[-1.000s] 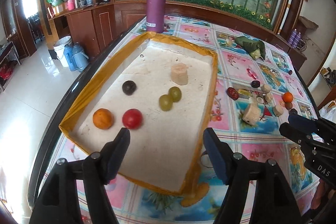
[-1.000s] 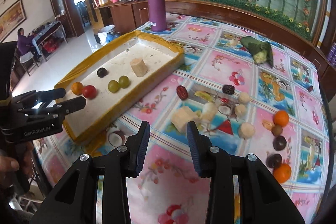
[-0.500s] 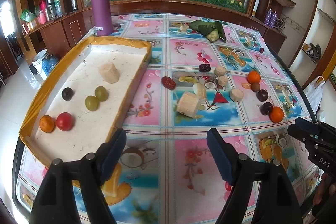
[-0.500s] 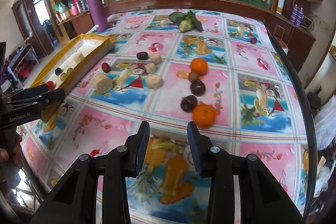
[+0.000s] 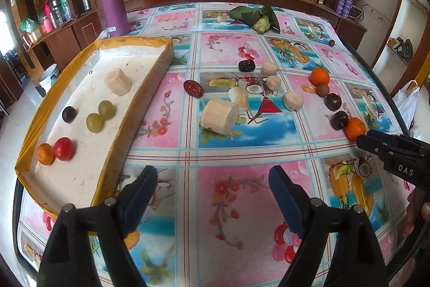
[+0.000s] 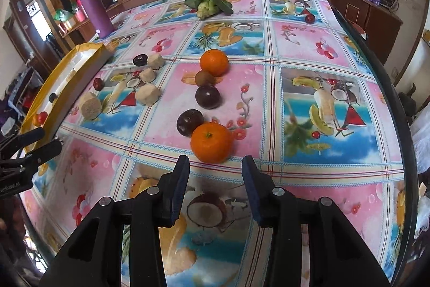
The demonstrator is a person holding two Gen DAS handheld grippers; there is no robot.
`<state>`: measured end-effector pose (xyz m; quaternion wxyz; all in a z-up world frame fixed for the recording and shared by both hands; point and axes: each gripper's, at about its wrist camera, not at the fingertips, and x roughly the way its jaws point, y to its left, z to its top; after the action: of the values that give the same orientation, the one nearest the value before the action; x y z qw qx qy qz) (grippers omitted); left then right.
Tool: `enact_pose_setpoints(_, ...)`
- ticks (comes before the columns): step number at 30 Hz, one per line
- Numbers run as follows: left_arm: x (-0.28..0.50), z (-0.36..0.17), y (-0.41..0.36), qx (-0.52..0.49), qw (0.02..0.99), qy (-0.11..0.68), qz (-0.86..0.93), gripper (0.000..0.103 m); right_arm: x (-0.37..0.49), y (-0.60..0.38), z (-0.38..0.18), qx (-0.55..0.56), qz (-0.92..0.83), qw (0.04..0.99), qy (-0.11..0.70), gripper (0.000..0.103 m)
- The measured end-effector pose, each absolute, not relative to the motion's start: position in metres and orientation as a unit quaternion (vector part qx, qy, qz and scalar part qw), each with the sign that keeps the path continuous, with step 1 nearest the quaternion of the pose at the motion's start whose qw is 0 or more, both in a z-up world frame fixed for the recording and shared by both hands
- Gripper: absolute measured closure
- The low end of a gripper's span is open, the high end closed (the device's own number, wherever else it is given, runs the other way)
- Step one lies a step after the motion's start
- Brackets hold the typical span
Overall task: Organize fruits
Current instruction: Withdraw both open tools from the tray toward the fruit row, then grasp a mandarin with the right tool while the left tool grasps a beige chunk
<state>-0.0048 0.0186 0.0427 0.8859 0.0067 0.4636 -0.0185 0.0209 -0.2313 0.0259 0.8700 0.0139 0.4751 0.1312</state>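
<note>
A yellow-edged white tray (image 5: 113, 152) on the left holds an orange, a red tomato, two green grapes (image 5: 100, 114), a dark plum and a banana piece. Loose fruit lies on the table: banana chunks (image 5: 219, 116), red dates, dark plums (image 6: 207, 96), a brown kiwi-like fruit and two oranges. My right gripper (image 6: 215, 168) is open, just short of the near orange (image 6: 211, 142). It also shows in the left wrist view (image 5: 362, 140). My left gripper (image 5: 213, 179) is open and empty above the table's front, right of the tray.
A tall purple bottle (image 5: 111, 0) stands behind the tray. A leafy green bundle (image 5: 258, 16) lies at the far side. A small dark fruit (image 6: 309, 18) sits far right. The table's edge (image 6: 397, 104) curves along the right. A wooden cabinet with a glass panel lies behind.
Both grippers swung right and nearer the table. My right gripper has closed in on the near orange. My left gripper now faces the loose fruit, tray further left.
</note>
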Motion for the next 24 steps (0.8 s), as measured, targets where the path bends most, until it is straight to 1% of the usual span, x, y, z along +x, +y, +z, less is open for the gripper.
enact_pose_setpoints(6,0.000,0.037,0.019,0.002,0.884,0.467,-0.014,0.015,0.037,-0.221,0.016,-0.013,0.141,0.865,0.481,0.063)
enact_pose_setpoints(11,0.014,0.031,0.020,-0.011,0.882,0.470,-0.015,0.014,0.042,-0.215,0.015,-0.044,0.140,0.873,0.465,0.063)
enact_pose_setpoints(12,0.018,0.031,0.020,-0.013,0.883,0.468,-0.015,0.014,0.041,-0.214,0.016,-0.044,0.145,0.875,0.460,0.067)
enact_pose_setpoints(13,0.022,0.031,0.020,-0.013,0.885,0.465,-0.013,0.014,0.041,-0.214,0.016,-0.044,0.148,0.876,0.457,0.068)
enact_pose_setpoints(19,0.049,0.028,0.017,-0.004,0.889,0.457,-0.011,0.014,0.039,-0.222,0.017,-0.029,0.150,0.879,0.452,0.068)
enact_pose_setpoints(24,0.066,0.017,0.018,-0.010,0.884,0.467,-0.008,0.014,0.039,-0.224,0.017,-0.021,0.155,0.877,0.454,0.068)
